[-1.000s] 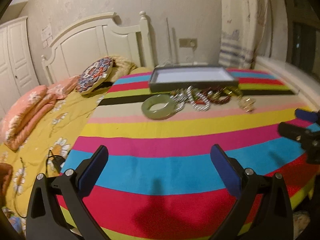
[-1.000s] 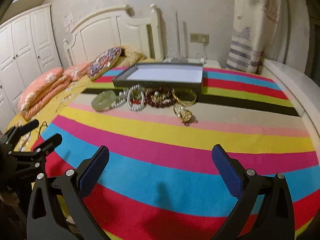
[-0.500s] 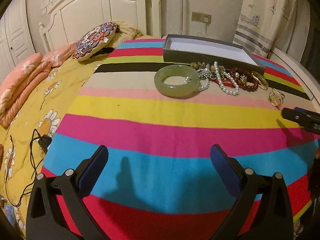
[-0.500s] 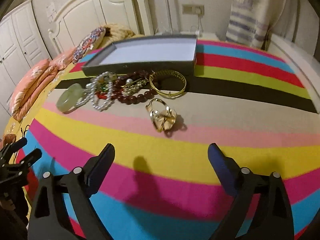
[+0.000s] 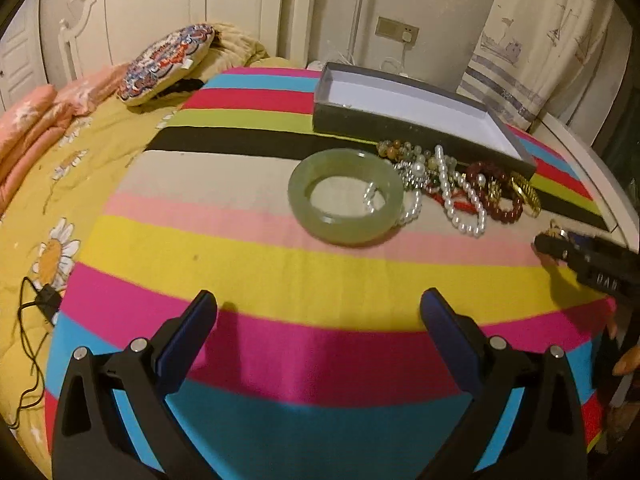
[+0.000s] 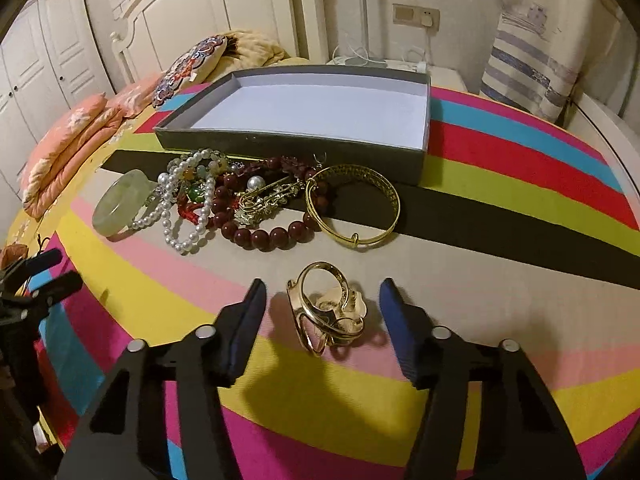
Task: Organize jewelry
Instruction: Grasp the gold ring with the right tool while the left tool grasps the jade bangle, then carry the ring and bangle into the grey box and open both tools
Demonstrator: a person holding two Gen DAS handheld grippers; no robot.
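Observation:
A gold ring-shaped ornament [image 6: 326,308] lies on the striped cloth between the fingers of my right gripper [image 6: 322,294]; its jaws are closing and the pads stand clear of the ornament on both sides. Behind it lie a gold bangle [image 6: 354,206], dark red beads [image 6: 264,236], pearl strands [image 6: 180,216] and a green jade bangle [image 6: 116,204], in front of a grey box [image 6: 424,120] with a white floor. In the left wrist view the jade bangle [image 5: 346,196] lies ahead of my left gripper [image 5: 318,310], which is open and holds nothing. The right gripper [image 5: 580,256] shows at the right edge.
The striped cloth [image 5: 280,272] covers a round table beside a bed with a yellow daisy sheet [image 5: 52,184], pink pillows [image 6: 68,144] and a patterned cushion [image 5: 168,60]. A black cable [image 5: 32,332] lies on the sheet. A curtain [image 6: 532,52] and wall socket [image 6: 416,16] stand behind.
Both grippers have moved forward and down toward the jewelry. The right gripper's jaws have narrowed around the gold ornament, which now lies between them. The left gripper stays wide open.

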